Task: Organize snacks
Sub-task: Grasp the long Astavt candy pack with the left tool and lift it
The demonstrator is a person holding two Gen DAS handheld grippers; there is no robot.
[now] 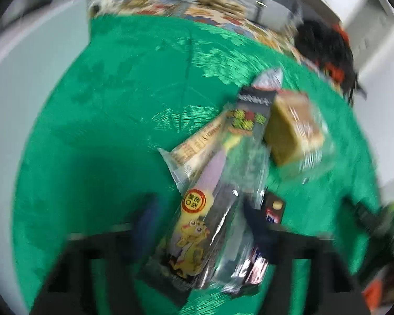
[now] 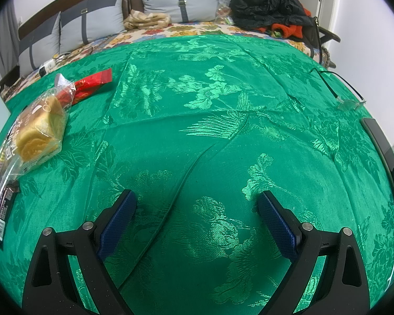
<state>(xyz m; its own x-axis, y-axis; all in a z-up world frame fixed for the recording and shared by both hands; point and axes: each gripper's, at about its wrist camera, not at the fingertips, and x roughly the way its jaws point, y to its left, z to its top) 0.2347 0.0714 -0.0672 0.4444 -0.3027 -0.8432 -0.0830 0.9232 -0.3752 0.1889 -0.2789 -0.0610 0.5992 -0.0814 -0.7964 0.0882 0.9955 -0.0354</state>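
Observation:
The left wrist view is blurred by motion. My left gripper (image 1: 199, 210) stands open around a pile of snack packets on the green cloth (image 1: 105, 105): a clear packet with a yellow cartoon figure (image 1: 194, 231), a beige packet (image 1: 194, 147), a dark packet (image 1: 252, 115), a wrapped cake (image 1: 291, 128) and a small dark packet (image 1: 273, 208). I cannot tell whether the fingers touch them. My right gripper (image 2: 197, 207) is open and empty above bare green cloth (image 2: 210, 131). In the right wrist view a wrapped cake (image 2: 39, 131), a red packet (image 2: 92, 84) and a dark packet (image 2: 2, 210) lie at the far left.
A floral bedspread (image 2: 186, 30), grey pillows (image 2: 181, 0) and a heap of black and red clothes (image 2: 270, 8) lie beyond the cloth. Glasses (image 2: 349, 103) and dark flat devices (image 2: 380, 141) sit at the right edge. A white wall is on the left in the left wrist view (image 1: 26, 65).

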